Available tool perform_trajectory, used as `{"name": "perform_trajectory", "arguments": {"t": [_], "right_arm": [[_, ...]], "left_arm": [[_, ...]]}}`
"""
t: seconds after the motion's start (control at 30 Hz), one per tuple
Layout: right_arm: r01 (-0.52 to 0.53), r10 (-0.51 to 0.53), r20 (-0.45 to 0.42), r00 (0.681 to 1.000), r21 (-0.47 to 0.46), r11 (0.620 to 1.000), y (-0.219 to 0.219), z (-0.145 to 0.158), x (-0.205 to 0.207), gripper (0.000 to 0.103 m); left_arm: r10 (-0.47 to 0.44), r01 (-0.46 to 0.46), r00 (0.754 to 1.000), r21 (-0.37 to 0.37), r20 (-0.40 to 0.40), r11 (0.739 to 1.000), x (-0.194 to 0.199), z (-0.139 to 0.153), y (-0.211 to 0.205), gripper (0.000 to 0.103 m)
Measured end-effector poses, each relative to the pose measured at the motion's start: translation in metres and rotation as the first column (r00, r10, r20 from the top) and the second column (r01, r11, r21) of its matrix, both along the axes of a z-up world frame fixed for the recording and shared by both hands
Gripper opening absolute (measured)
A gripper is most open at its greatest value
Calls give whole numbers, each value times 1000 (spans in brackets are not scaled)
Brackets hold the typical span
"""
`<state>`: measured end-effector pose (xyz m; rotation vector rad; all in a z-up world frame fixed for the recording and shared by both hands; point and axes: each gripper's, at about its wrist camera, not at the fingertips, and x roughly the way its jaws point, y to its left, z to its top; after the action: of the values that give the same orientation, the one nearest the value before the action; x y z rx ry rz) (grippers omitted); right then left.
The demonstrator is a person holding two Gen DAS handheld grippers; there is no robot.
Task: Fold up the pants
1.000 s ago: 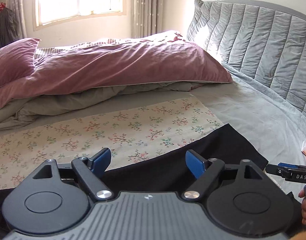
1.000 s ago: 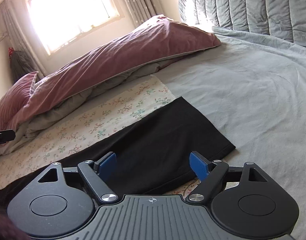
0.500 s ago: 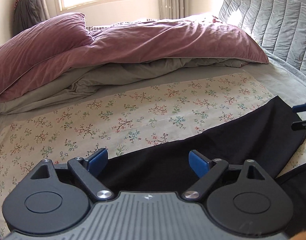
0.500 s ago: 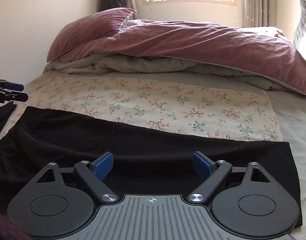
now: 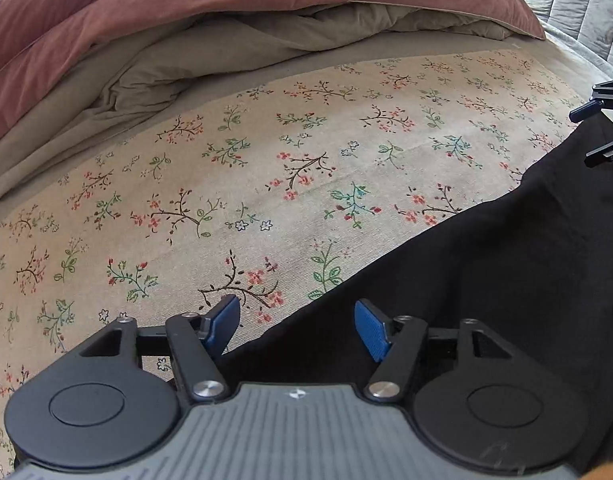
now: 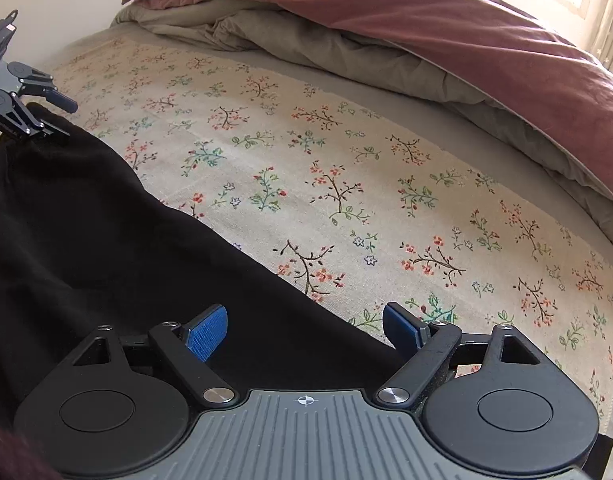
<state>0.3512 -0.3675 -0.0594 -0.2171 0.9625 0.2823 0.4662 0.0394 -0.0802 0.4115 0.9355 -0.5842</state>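
the black pants [image 5: 506,280] lie flat on the flowered sheet [image 5: 266,180] of the bed, their long axis running from one gripper to the other. the left gripper [image 5: 298,326] has its jaws wide, holding nothing; the far edge of the pants passes between the jaws, with cloth under the right one and bare sheet under the left one. the right gripper [image 6: 306,326] mirrors this: jaws wide, empty, cloth under its left jaw, sheet under its right. each gripper sits at one end of the garment, so neither is nearer overall. judgement: the coming move depends on each pair of jaws straddling that far edge before closing. a pink quilt [image 6: 446,28] lies well beyond both.
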Motion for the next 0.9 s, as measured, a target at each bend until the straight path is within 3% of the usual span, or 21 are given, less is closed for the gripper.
{"name": "perform_trajectory", "arguments": {"t": [0.07,0.13,0.17,0.2,0.23,0.3,0.33,0.5,0.6,0.67,0.73,0.77,0.8,0.83,0.9], "right_arm": [[-11,10,-37,999,-1,1000,-4,-11,15,81],[-33,32,-91,995,-5,999,-6,-22,25,68],[-44,44,-115,992,1,999,-7,-27,29,67],[-50,52,-117,992,17,999,-8,-29,29,62],[-57,62,-121,991,41,998,-10,-28,29,41],[-48,58,-130,990,78,996,-15,-26,30,8],[-50,61,-132,989,84,995,-16,-24,29,4],[-35,37,-27,999,68,997,-15,-11,25,3],[13,-13,-1,1000,72,997,-11,-13,32,5],[25,-25,-16,1000,13,1000,0,-23,37,14],[62,-61,17,998,-22,998,5,-24,35,29],[95,-94,37,995,-15,995,4,-22,32,37],[131,-131,58,990,-4,991,2,-19,29,52],[148,-149,80,986,12,989,0,-15,22,57],[143,-145,116,983,25,989,0,-10,6,57]], "left_arm": [[-15,15,999,4,-38,1000,7,-9,1,65],[-9,8,998,-10,-58,1000,9,-11,2,63],[2,-4,997,-27,-72,1000,10,-9,3,48],[8,-10,998,-42,-67,999,8,-9,4,12],[18,-20,999,-33,-49,999,4,-8,1,8],[8,-8,1000,-5,8,1000,-7,-9,-5,6],[4,-4,999,6,39,1000,-13,-9,-7,6],[135,-119,978,-104,160,987,-14,7,9,6],[173,-162,974,-81,150,983,-5,1,3,8],[159,-162,974,7,160,987,-5,-9,-9,18],[174,-183,961,25,214,983,-11,-6,-14,29],[197,-204,952,6,235,979,-17,-2,-14,42],[214,-216,945,-18,248,976,-22,2,-13,50],[221,-217,942,-44,254,975,-29,7,-13,52],[209,-190,948,-101,239,977,-48,15,-13,57]]}}
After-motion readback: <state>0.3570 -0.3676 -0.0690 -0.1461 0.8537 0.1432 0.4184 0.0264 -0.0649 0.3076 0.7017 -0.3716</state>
